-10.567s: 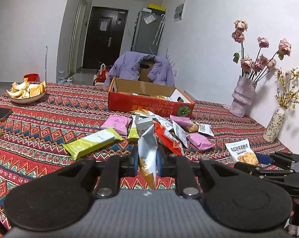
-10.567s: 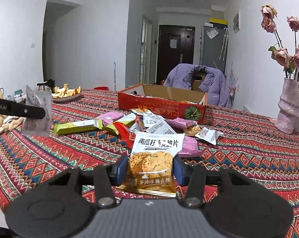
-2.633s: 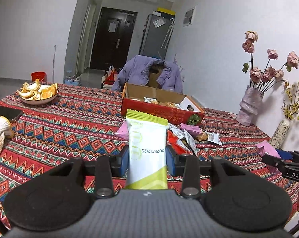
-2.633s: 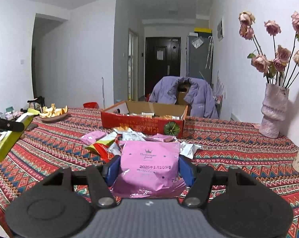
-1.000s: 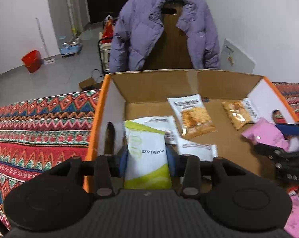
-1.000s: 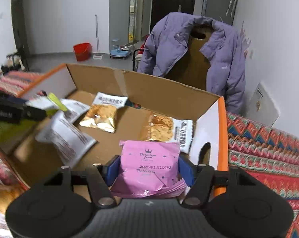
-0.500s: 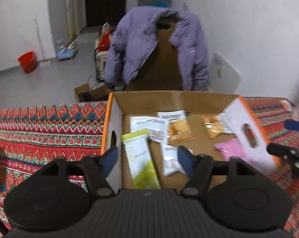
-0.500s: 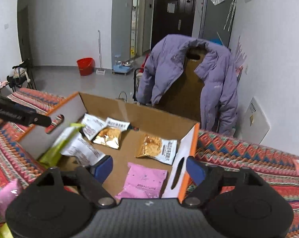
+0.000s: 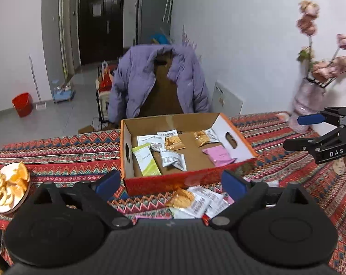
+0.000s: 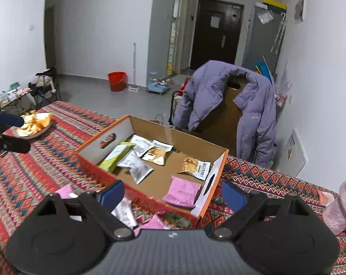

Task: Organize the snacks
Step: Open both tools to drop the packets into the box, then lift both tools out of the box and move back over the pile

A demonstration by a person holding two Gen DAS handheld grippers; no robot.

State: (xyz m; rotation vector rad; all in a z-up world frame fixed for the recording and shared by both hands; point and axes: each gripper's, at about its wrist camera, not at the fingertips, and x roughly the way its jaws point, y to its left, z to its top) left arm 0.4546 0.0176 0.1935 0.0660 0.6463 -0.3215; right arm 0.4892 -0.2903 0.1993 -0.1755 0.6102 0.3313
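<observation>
Box: my cardboard box [image 9: 228,123] sits mid-frame on the patterned tablecloth [image 9: 58,153], red outside, orange rim, an oval handhole in each end wall; in the left view its long axis runs left to right.
Green packet heading: the green-and-white packet [image 9: 146,159] lies flat in the box's left end, its long axis running from the near wall toward the far wall, white end farthest from me.
Pink packet heading: the pink packet [image 10: 181,191] lies flat in the right end, beside the white wall with the handhole; it is nearly square, so I can't call a long axis.
Other packets inside: white and golden crisp packets [image 9: 174,142] spread across the middle and back of the floor, all flat.
Left gripper: my left gripper [image 9: 170,183] has its blue pads spread wide with nothing between them; it hangs over the box's near wall, the green packet beyond the left pad.
Right gripper: my right gripper [image 10: 170,193] is likewise spread and bare; the pink packet shows between its pads, apart from both.
Loose snacks: a small heap of loose packets [image 9: 196,202] lies on the cloth just in front of the box; this part is blurred, so I'd guess white and orange wrappers.
Left edge: a plate of orange peel [image 9: 9,189].
Beyond: a purple jacket [image 9: 159,80] draped over a chair.
</observation>
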